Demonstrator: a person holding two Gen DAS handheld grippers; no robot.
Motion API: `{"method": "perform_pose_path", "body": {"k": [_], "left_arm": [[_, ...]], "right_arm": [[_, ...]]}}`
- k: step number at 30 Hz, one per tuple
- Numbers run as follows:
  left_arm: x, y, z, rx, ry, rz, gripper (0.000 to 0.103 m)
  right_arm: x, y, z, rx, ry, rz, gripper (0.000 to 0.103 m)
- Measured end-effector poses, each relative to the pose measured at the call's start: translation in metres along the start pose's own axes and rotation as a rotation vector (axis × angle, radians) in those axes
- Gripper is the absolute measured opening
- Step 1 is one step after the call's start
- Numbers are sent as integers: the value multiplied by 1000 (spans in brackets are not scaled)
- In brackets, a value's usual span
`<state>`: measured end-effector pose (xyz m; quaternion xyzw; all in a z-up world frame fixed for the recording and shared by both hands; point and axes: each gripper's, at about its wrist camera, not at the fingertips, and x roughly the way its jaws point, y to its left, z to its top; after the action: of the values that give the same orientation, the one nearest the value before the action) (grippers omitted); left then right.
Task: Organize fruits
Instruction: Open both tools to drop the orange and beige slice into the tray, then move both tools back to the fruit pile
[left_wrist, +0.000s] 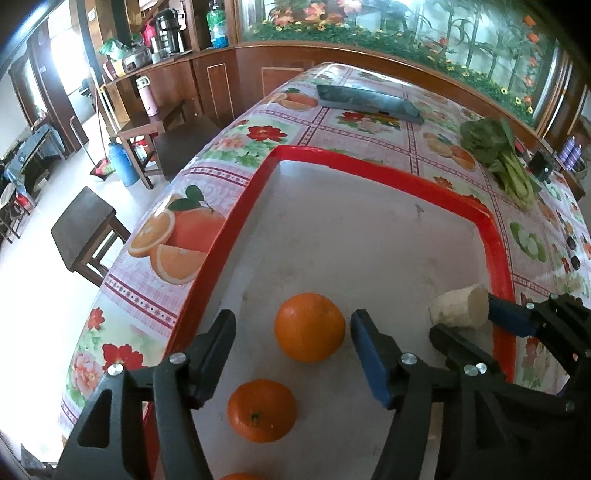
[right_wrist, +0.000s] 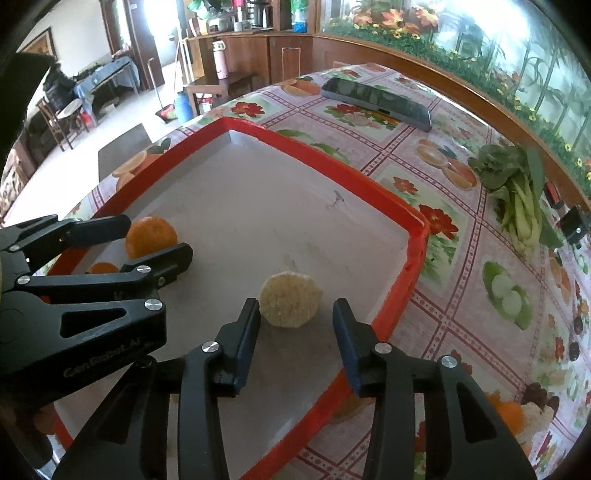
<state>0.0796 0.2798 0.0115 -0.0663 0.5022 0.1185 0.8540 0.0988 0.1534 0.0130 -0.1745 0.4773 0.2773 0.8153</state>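
A red-rimmed tray (left_wrist: 236, 218) with a grey floor lies on the flowered tablecloth. In the left wrist view my left gripper (left_wrist: 291, 326) is open, its fingers on either side of an orange (left_wrist: 309, 326) on the tray floor without touching it. A second orange (left_wrist: 261, 410) lies nearer, below it. In the right wrist view my right gripper (right_wrist: 297, 314) is open around a pale cut piece of fruit (right_wrist: 289, 303) near the tray's right rim (right_wrist: 413, 258). The left gripper (right_wrist: 155, 240) and orange (right_wrist: 150, 236) show there at left.
A dark phone (left_wrist: 369, 101) lies at the table's far side. A bunch of leafy greens (left_wrist: 498, 151) lies right of the tray. Small dark objects stand at the table's right edge. Wooden stools and cabinets stand off the left edge.
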Motion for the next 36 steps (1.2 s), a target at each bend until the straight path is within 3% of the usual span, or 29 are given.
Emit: {"method": "perform_pose_path", "body": {"k": [4, 7, 16, 20, 36], "left_arm": [[-5, 1, -3, -8, -11, 11, 78], [-11, 2, -5, -12, -20, 8, 78], [-28, 4, -14, -16, -37, 14, 78], [-37, 2, -21, -14, -44, 14, 79], [-61, -34, -48, 19, -46, -16, 79]], "right_arm": [[-7, 3, -4, -12, -4, -17, 41], [-13, 3, -7, -1, -17, -28, 46], [-32, 11, -16, -5, -43, -45, 51], [-43, 13, -26, 1, -56, -72, 67], [-79, -12, -66, 91, -56, -88, 75]]}}
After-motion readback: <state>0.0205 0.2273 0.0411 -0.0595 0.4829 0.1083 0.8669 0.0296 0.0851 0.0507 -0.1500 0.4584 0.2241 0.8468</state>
